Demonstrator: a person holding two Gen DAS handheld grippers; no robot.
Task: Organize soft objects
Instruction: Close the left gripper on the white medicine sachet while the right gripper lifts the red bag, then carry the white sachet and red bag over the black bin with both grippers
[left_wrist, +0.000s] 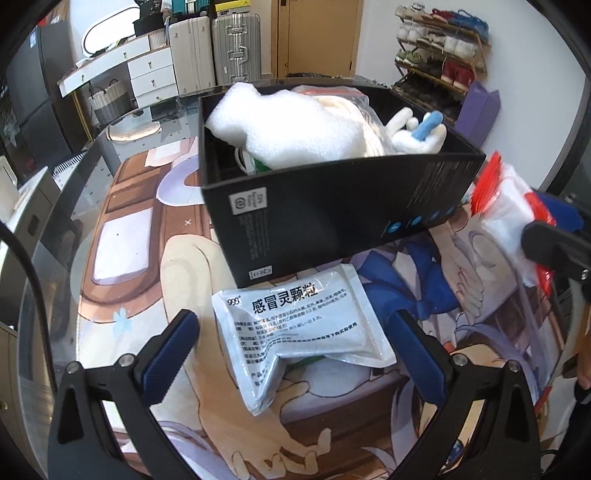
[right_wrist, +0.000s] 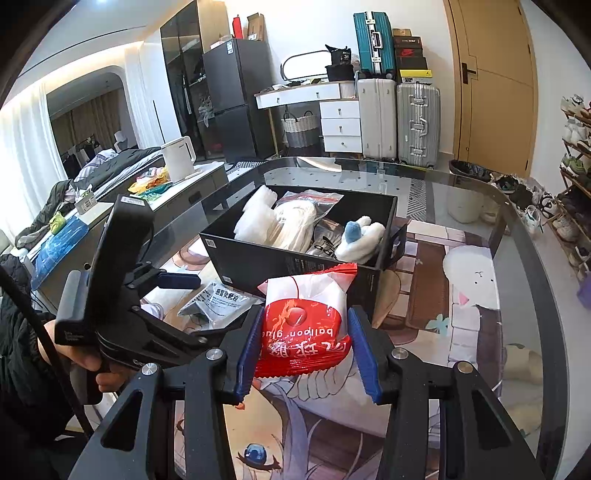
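Our right gripper pinches the red packet at lower centre, just before the black box; crammed contents may push it out. Our left gripper, spread wide, straddles the silver pouch, which could slide away.

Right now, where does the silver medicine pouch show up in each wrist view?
Left wrist: silver medicine pouch lies low in the centre, flat on the mat, between the open left claw fingers.
Right wrist: pouch at centre-left, beyond the left claw, partly hidden.
Shared landmark: the black box just behind it.
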